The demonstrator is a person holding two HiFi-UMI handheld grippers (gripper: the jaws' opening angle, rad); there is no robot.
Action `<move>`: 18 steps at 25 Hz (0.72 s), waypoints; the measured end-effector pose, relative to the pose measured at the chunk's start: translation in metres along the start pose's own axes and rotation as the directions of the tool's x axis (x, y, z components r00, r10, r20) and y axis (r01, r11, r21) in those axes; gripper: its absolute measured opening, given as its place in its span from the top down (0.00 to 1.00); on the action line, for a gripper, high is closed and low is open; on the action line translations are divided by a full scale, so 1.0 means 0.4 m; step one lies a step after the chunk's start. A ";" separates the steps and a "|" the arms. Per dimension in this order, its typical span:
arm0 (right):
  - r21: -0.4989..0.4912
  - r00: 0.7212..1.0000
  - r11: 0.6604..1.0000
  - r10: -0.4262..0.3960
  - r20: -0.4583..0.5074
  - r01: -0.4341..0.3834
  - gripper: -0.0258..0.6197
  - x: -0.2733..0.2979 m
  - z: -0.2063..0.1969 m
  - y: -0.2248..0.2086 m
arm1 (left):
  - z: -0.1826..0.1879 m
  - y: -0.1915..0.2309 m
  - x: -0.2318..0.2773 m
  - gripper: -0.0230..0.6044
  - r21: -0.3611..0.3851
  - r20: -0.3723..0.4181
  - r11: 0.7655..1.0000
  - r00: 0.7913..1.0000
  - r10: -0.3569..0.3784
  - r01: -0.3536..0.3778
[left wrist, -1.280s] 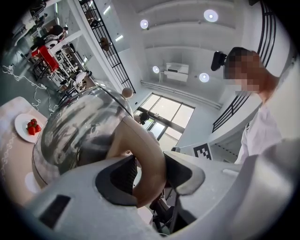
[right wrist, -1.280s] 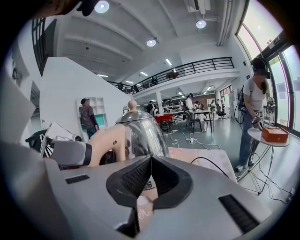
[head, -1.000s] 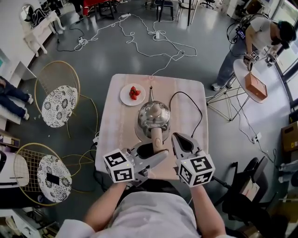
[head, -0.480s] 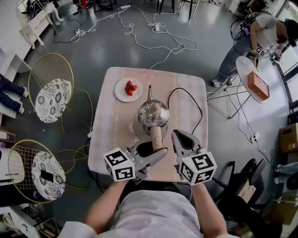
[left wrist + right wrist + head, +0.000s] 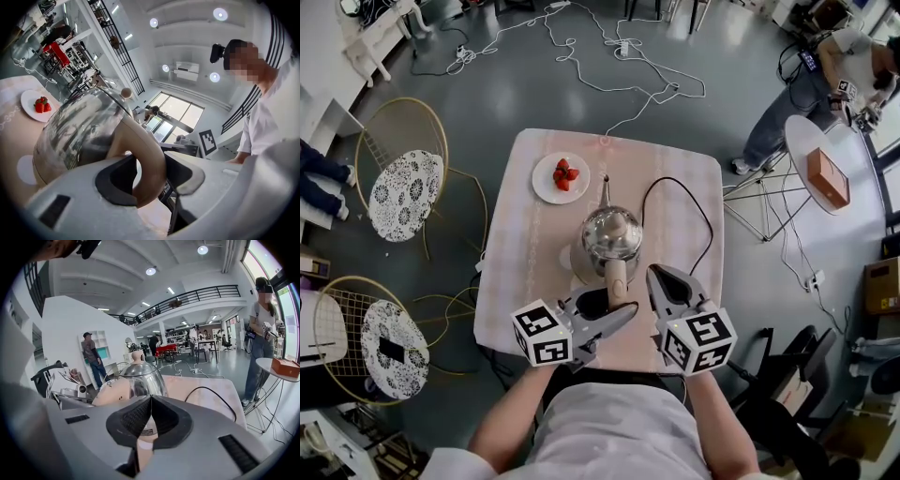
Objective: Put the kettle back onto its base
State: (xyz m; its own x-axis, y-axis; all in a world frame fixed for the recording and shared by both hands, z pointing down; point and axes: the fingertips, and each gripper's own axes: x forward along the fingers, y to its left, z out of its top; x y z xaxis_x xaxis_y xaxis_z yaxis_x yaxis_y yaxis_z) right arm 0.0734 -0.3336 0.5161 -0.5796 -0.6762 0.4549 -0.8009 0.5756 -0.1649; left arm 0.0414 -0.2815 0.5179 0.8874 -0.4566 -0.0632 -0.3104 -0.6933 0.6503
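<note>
Steel kettle [image 5: 610, 239] clear of table [image 5: 675, 169] edges, left tongs [image 5: 614, 307] gripping handle [image 5: 617, 274], right tongs [image 5: 656, 276] closed, empty

Square table [image 5: 525, 272] under a pale pink cloth, standing on a grey floor [image 5: 534, 84]. Far left: white plate [image 5: 546, 187] with strawberries [image 5: 565, 174]. Centre: round kettle base [image 5: 576, 265]. Right: black cable [image 5: 709, 230] looping across the cloth toward the near edge.

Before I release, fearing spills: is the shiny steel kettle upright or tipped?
Upright: the shiny steel kettle stands level, lid knob on top.
</note>
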 end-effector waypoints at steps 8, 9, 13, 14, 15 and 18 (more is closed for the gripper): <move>0.012 1.000 1.000 0.005 -0.004 -0.005 0.95 0.012 -0.002 -0.016 | -0.010 0.018 0.017 0.68 0.011 -0.022 1.000 1.000 0.001 -0.001; 0.014 1.000 1.000 0.006 -0.005 -0.006 0.95 0.015 -0.003 -0.016 | -0.013 0.022 0.018 0.68 0.010 -0.026 1.000 1.000 0.002 -0.002; 0.024 1.000 1.000 0.008 -0.001 -0.008 0.95 0.023 -0.004 -0.017 | -0.025 0.029 0.020 0.67 0.010 -0.050 1.000 0.999 0.004 -0.004; 0.027 1.000 1.000 0.008 0.001 -0.008 0.95 0.024 -0.004 -0.018 | -0.031 0.030 0.022 0.67 0.015 -0.063 1.000 0.998 0.007 -0.006; 0.030 1.000 1.000 0.008 0.003 -0.008 0.95 0.025 -0.003 -0.018 | -0.039 0.030 0.023 0.67 0.022 -0.080 1.000 0.997 0.012 -0.010; 0.037 1.000 0.999 0.006 0.008 -0.007 0.95 0.027 -0.002 -0.020 | -0.061 0.034 0.020 0.67 0.049 -0.122 0.998 0.992 0.032 -0.026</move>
State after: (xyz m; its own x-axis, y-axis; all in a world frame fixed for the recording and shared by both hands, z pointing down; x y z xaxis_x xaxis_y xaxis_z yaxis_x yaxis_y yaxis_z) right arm 0.0735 -0.3451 0.5229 -0.5858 -0.6763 0.4467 -0.8021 0.5626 -0.2001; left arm 0.0527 -0.2810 0.5446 0.9120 -0.4071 0.0501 -0.3497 -0.7078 0.6139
